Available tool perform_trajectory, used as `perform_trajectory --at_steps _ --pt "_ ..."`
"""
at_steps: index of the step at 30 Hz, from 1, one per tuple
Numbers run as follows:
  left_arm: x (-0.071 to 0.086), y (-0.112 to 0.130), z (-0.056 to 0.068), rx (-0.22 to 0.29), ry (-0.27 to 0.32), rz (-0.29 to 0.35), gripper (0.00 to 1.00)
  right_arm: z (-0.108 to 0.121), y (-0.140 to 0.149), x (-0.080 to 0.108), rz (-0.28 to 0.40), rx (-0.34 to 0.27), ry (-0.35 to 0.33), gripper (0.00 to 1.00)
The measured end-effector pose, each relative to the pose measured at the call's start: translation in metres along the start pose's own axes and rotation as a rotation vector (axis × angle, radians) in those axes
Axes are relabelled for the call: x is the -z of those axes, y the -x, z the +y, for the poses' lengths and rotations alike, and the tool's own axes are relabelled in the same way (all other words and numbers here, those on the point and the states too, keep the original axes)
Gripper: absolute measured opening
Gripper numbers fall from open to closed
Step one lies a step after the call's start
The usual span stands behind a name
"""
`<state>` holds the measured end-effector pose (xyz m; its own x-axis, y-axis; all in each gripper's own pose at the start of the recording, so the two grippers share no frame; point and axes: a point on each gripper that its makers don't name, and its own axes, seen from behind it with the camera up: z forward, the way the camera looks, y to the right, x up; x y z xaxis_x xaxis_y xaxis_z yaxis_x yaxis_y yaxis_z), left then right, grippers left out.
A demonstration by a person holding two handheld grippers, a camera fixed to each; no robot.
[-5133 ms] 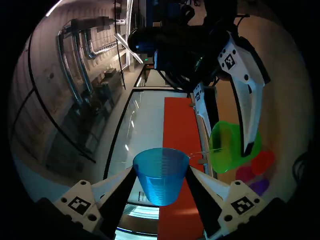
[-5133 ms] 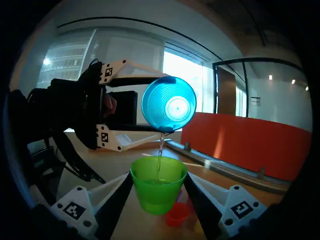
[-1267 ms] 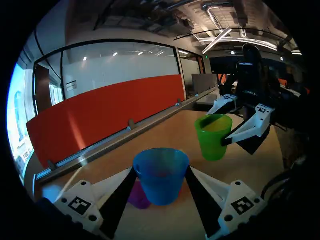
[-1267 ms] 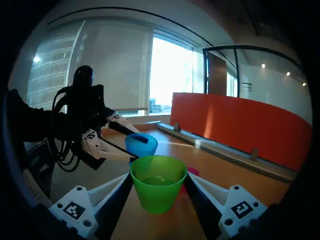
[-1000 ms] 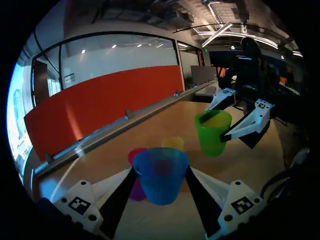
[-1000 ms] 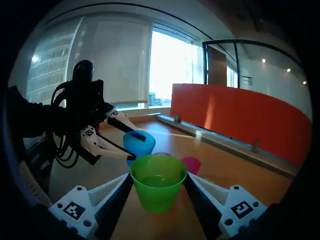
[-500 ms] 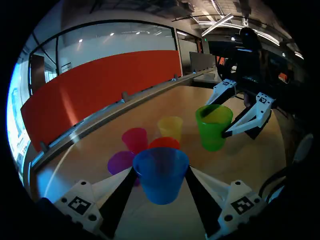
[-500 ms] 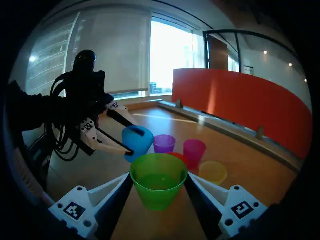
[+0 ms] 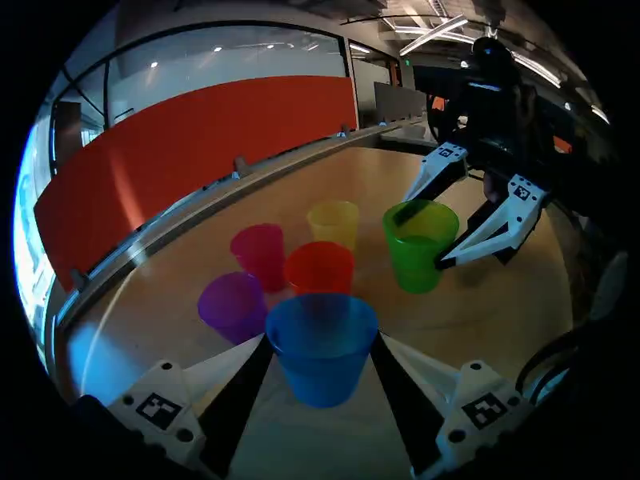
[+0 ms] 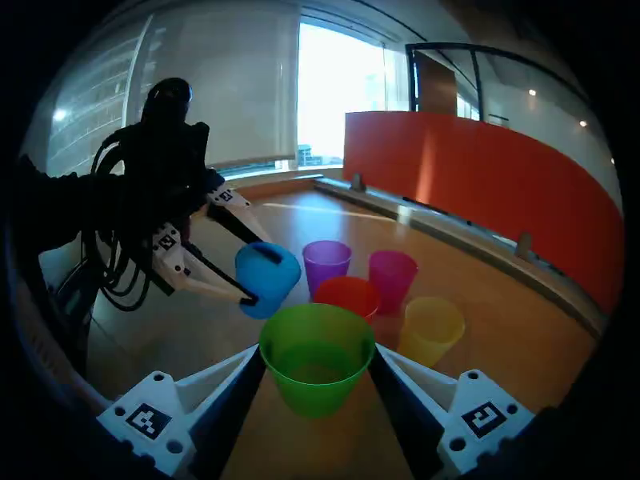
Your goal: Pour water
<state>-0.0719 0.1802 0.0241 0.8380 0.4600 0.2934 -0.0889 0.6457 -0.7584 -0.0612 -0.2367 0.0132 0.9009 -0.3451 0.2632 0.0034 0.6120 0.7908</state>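
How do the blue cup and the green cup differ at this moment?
The blue cup sits in the left gripper, the green cup in the right gripper. The green cup holds water; no water shows in the blue cup. In the right gripper view the blue cup looks tilted, the green cup upright. Both are same-shaped plastic cups, each clamped between two fingers.

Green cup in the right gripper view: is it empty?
No, the green cup clamped in the right tool holds water, whose surface shows inside it, well below the rim.
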Motion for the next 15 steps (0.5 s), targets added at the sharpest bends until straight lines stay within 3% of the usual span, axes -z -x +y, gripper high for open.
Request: perform_trajectory --at_steps 15 --pt "-0.014 0.013 0.01 -0.01 0.036 -0.052 0.85 0.006 0.03 -0.013 -0.099 0.014 0.006 0.91"
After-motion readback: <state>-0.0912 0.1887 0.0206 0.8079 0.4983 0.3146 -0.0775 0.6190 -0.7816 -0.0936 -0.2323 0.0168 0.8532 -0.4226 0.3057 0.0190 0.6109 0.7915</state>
